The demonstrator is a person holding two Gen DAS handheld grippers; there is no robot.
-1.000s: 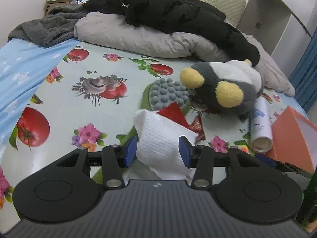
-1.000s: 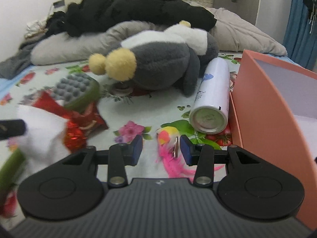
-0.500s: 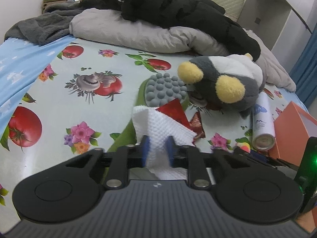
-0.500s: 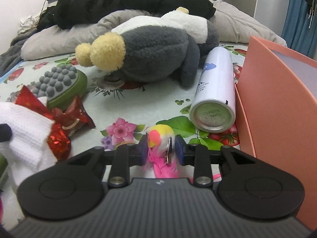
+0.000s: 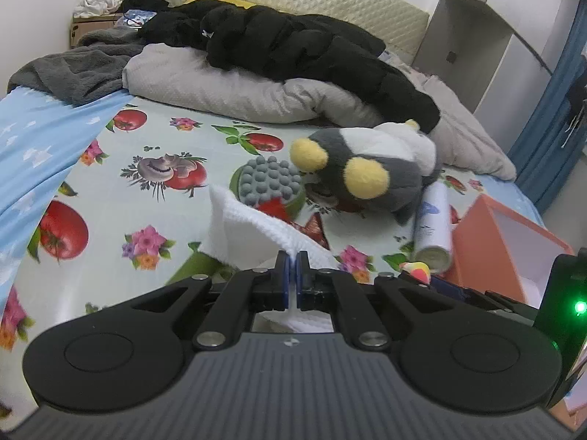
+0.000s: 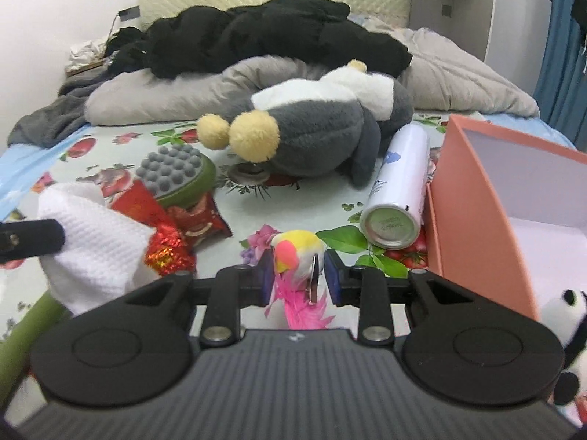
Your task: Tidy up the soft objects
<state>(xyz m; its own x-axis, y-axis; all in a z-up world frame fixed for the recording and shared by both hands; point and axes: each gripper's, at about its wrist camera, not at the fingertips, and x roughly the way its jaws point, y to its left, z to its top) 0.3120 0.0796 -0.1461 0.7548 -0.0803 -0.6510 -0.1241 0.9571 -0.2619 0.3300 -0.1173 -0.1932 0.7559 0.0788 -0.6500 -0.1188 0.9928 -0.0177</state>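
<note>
My left gripper [image 5: 292, 275] is shut on a white waffle-weave cloth [image 5: 253, 231] and holds it up off the bed; the cloth also shows in the right wrist view [image 6: 99, 242]. My right gripper [image 6: 298, 275] is shut on a small fluffy bird toy [image 6: 299, 253] with a yellow and pink head and pink feathers; the toy also shows in the left wrist view [image 5: 416, 269]. A grey and white plush with yellow pompoms [image 5: 367, 172] [image 6: 323, 128] lies further back on the fruit-print sheet. An open orange box [image 6: 488, 198] [image 5: 491, 242] stands at the right.
A white spray can [image 6: 400, 183] lies beside the box. A green brush with grey nubs [image 6: 176, 172] and red foil packets [image 6: 172, 227] lie near the cloth. A small panda plush [image 6: 565, 348] is at the lower right. A grey duvet [image 5: 234, 88] and black jacket [image 5: 293, 44] are piled behind.
Both grippers went from open to shut: the left pinched the white cloth and raised it, the right closed on the bird toy and lifted it slightly.
</note>
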